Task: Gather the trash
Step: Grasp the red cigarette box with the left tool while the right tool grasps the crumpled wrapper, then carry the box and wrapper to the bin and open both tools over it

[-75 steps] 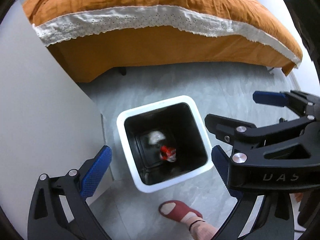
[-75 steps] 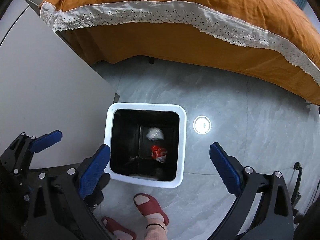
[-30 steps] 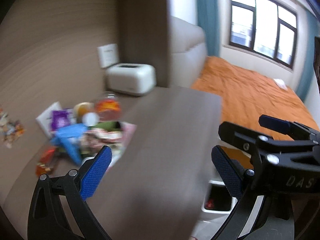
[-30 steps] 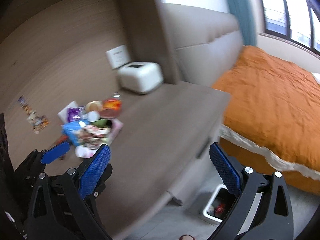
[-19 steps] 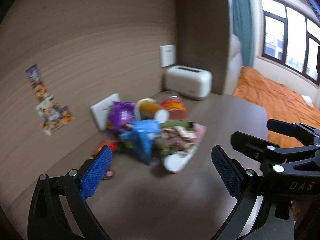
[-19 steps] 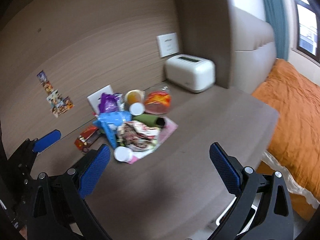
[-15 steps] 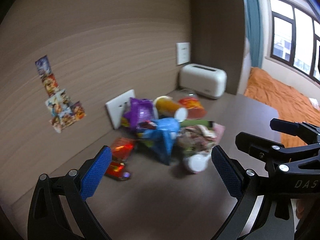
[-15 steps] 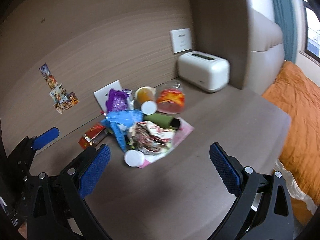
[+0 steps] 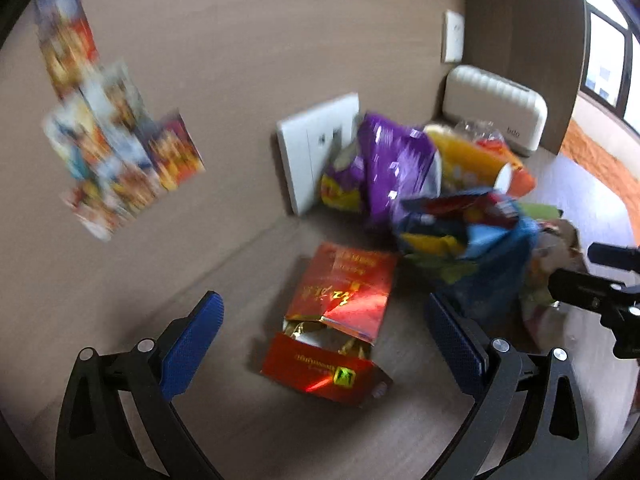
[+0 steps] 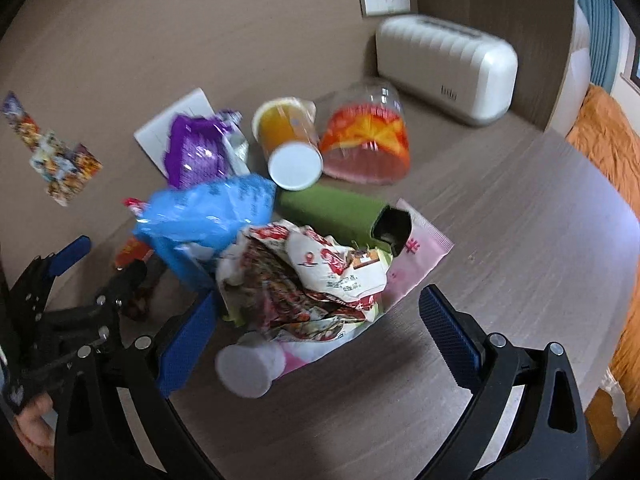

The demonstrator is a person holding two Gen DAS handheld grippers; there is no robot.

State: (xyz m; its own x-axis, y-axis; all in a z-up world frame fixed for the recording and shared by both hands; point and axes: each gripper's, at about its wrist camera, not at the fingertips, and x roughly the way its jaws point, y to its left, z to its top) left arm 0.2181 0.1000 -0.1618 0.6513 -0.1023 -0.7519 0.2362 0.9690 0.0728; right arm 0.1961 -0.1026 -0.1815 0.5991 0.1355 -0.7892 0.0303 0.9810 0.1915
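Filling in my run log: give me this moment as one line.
phase: reaching for trash | left gripper: open, over red packet | right gripper: open, over crumpled wrapper | held: nothing

A brown wood-grain table carries a heap of litter at the centre of the right wrist frame. A white toaster stands on it at upper right. Lying on the tabletop are a torn red packet, a purple bag, a blue bag, an orange cup on its side, a clear tub with an orange label, a green tube, a pink wrapper, a crumpled printed wrapper and a white bottle.
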